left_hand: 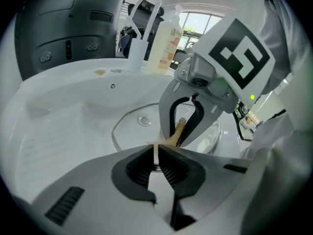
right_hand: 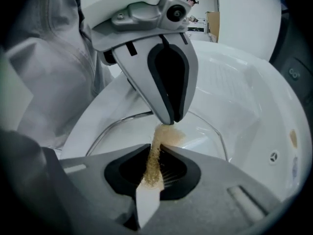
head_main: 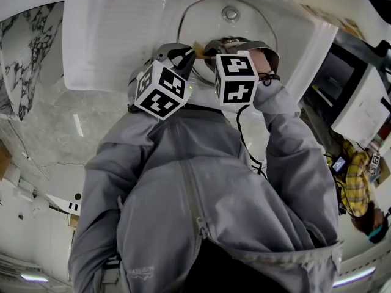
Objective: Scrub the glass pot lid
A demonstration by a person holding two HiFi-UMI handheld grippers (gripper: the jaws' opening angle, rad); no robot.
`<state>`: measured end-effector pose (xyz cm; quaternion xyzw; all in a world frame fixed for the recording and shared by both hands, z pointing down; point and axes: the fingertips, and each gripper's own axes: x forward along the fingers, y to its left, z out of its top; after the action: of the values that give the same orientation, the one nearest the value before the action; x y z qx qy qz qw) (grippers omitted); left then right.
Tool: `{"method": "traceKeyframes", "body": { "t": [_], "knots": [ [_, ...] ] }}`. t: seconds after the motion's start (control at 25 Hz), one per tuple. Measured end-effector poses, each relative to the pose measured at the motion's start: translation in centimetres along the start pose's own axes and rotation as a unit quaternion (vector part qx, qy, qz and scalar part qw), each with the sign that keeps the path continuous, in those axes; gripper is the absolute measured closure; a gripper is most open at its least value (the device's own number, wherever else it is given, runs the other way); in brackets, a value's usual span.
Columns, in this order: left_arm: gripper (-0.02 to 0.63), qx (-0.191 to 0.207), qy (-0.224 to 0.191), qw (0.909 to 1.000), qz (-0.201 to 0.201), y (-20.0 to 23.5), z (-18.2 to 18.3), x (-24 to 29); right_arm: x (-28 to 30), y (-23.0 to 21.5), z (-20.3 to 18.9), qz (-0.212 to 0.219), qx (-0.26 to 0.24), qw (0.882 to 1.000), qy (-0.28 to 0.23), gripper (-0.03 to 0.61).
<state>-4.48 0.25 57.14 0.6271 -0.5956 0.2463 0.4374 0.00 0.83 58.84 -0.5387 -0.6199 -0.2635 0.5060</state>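
Tan scouring pad, thin and grainy, is pinched from both ends. Right gripper: fingers closed on the near edge of the pad, which stands on edge between the ribbed faces. Left gripper: fingers pressed together on a thin strip of the same pad. I see no gap in either gripper view. The two sets of tips sit close together, nearly nose to nose, with the pad bridging them.

Directly beneath, the glass pot lid lies in the basin of the white sink, knob up. I cannot tell whether the pad touches the glass.

At the sink's back edge: a white tap, with a pale soap bottle just beside it. In the head view a grey jacket fills the lower frame.
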Motion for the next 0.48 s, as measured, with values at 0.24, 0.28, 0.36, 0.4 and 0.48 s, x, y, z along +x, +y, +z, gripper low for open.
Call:
{"method": "traceKeyframes", "body": {
  "t": [0.24, 0.28, 0.36, 0.4, 0.48],
  "knots": [
    [0.587, 0.077, 0.001, 0.9949, -0.065, -1.9, 0.2, -0.6, -0.3, 0.5, -0.8, 0.014, 0.033, 0.999, -0.022, 0.534],
    [0.547, 0.089, 0.003, 0.9937, -0.068, -2.0, 0.2, -0.7, -0.4, 0.6, -0.8, 0.015, 0.037, 0.999, -0.023, 0.534],
    [0.48, 0.105, 0.008, 0.9909, -0.084, -2.2, 0.3, -0.9, -0.5, 0.8, -1.0, 0.018, 0.045, 0.998, -0.027, 0.534],
    [0.462, 0.105, 0.012, 0.9895, -0.099, -2.5, 0.3, -1.0, -0.5, 0.8, -1.0, 0.018, 0.048, 0.998, -0.029, 0.534],
    [0.391, 0.1, 0.009, 0.9867, -0.128, -3.2, 0.7, -1.3, -0.7, 0.8, -0.9, 0.02, 0.054, 0.998, -0.035, 0.534]
  ]
}}
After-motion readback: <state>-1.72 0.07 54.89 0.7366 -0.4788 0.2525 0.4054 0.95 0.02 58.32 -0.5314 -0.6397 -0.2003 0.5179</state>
